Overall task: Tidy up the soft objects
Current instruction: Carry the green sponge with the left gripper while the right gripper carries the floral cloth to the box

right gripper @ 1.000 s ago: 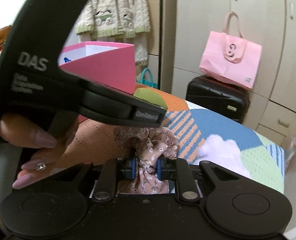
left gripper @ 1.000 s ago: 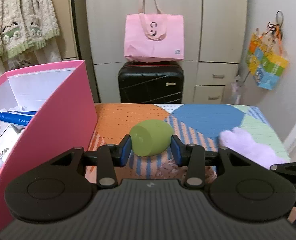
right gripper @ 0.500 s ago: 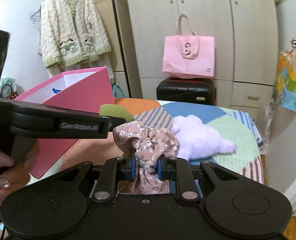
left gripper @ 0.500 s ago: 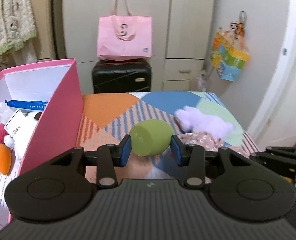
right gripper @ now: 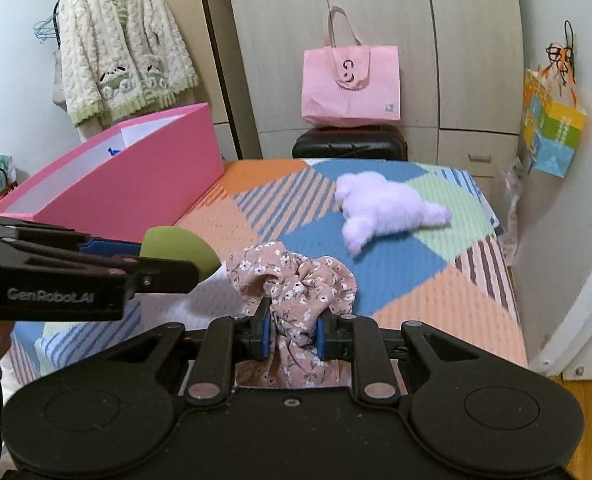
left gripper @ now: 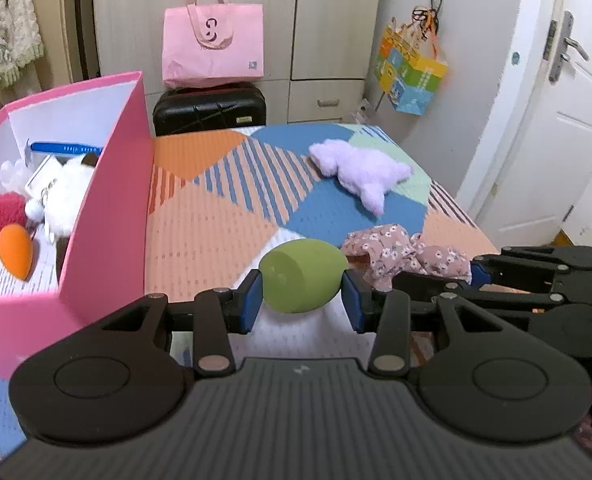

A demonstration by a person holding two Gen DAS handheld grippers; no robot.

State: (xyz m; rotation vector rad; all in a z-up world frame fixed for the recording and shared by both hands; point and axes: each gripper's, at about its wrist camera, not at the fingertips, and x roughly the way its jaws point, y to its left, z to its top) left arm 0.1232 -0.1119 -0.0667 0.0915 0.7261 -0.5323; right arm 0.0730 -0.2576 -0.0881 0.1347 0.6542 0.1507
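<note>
Clamping my left gripper (left gripper: 301, 294) on the green sponge egg (left gripper: 301, 276) above the patchwork bedspread (left gripper: 216, 220), my right gripper (right gripper: 294, 336) pinched on the floral scrunchie (right gripper: 296, 280), pink box (left gripper: 108, 200) to my left, lilac plush (right gripper: 383, 206) lying farther back.

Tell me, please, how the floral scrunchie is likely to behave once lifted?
Probably floppy: the scrunchie bunches and droops around the right claw pinching it. Likely light, since a thin fold carries it. Its gathered fabric shouldn't slip easily.
</note>
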